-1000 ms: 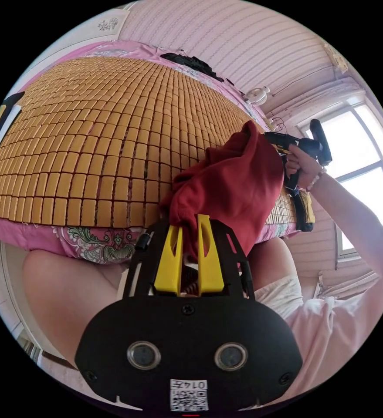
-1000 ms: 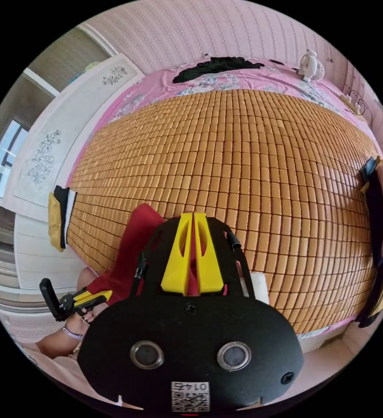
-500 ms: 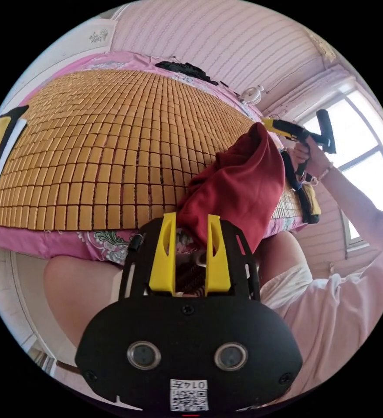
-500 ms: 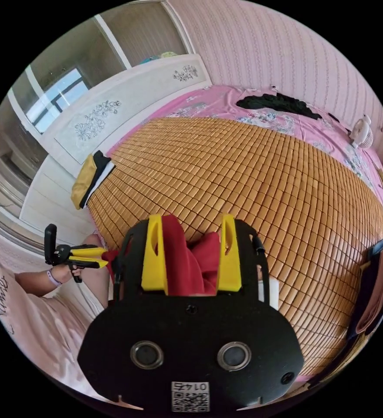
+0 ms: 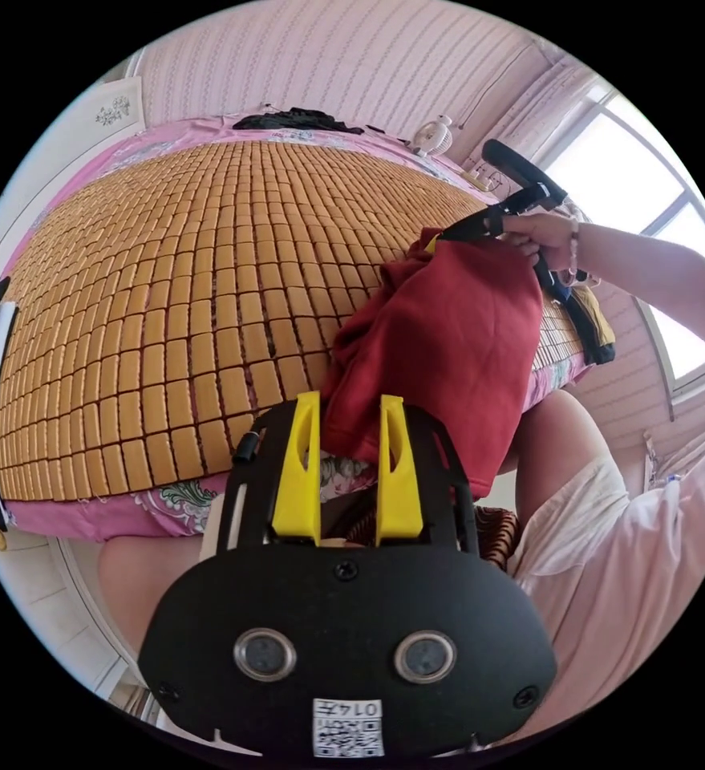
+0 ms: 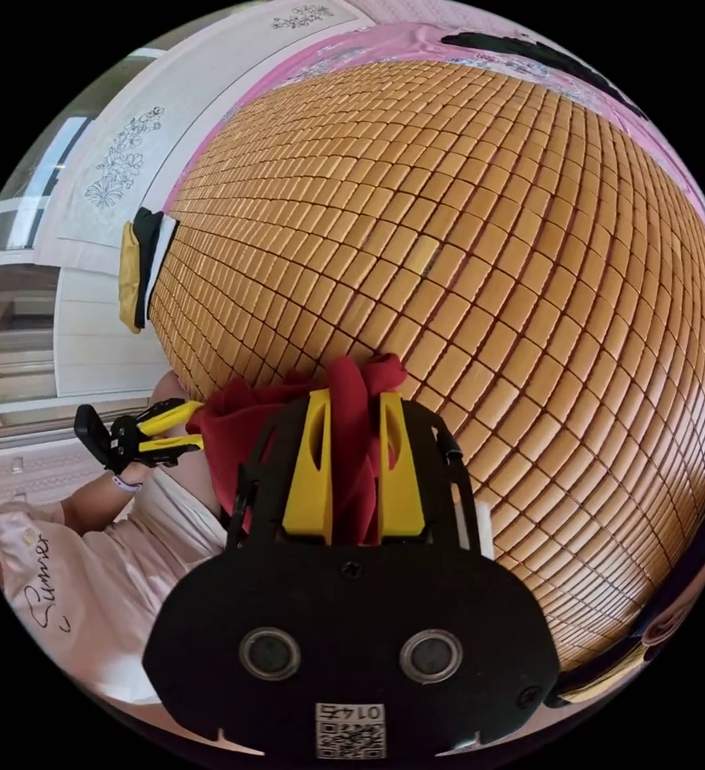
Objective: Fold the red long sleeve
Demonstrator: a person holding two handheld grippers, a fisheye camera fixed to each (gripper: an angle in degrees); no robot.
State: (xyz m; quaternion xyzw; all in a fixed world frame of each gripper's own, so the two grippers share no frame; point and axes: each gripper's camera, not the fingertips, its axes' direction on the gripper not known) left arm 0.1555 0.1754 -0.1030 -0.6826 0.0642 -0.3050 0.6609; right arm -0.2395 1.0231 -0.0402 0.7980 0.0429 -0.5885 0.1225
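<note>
A: Where is the dark red long-sleeve garment [image 5: 440,345]?

B: It hangs bunched over the near edge of the bed, above the mat of small amber bamboo tiles [image 5: 168,321]. In the left gripper view its lower hem drops just ahead of the left gripper [image 5: 350,449], whose yellow jaws stand a narrow gap apart with cloth in front of the tips; whether they press on it cannot be told.

A: And the top of the garment?

B: Up and to the right of those jaws, the right gripper [image 5: 448,234] meets the garment's upper corner, with the person's hand [image 5: 540,237] on its black handle. The jaws' state is unclear from that angle.

A: Does the right gripper view settle that?

B: Yes. There a fold of the red cloth [image 6: 352,433] runs between the right gripper's [image 6: 352,473] yellow jaws, which are drawn in against it on both sides. The left gripper [image 6: 172,429] appears off to the left, tips parted at the cloth's edge.

A: What lies further out?

B: A pink floral bedsheet [image 5: 176,505] under the mat, a yellow-and-black folded item [image 6: 139,269] at the mat's far left edge, and the person's pale pink shirt [image 6: 95,593].
</note>
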